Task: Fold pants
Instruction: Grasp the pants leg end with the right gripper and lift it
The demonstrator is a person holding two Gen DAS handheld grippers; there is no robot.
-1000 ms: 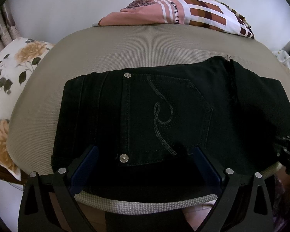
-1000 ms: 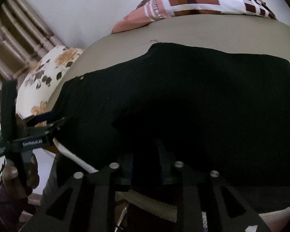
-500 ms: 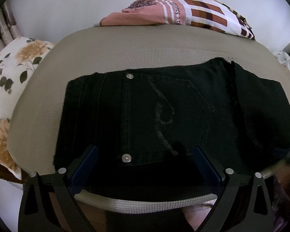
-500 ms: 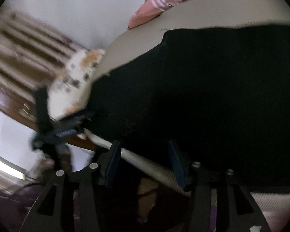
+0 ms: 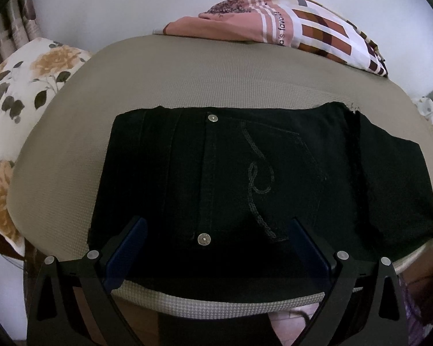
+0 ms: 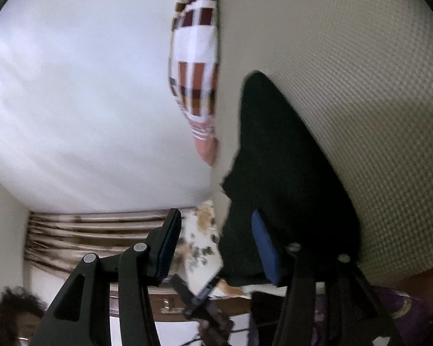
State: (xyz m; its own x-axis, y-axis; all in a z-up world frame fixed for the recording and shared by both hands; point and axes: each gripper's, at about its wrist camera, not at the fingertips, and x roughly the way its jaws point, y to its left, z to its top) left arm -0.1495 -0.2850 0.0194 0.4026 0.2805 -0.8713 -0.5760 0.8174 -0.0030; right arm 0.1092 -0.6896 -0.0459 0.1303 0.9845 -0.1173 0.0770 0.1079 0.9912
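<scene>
1. One pair of black pants lies folded flat on the beige cushioned bench, back pocket up.
2. Left claw hovers over the pants' near edge, spread wide, holding nothing.
3. Right claw, tilted sideways at the pants' end, gapes empty.
4. Beyond the pants lies a plaid cloth.

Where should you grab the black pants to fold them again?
Probably the near edge of the black pants, coming from the front of the beige cushion. That hem lies flat near the cushion's front rim, so one finger could slip under it. The left gripper already straddles it with jaws wide apart; closing there should pinch the layers.
</scene>
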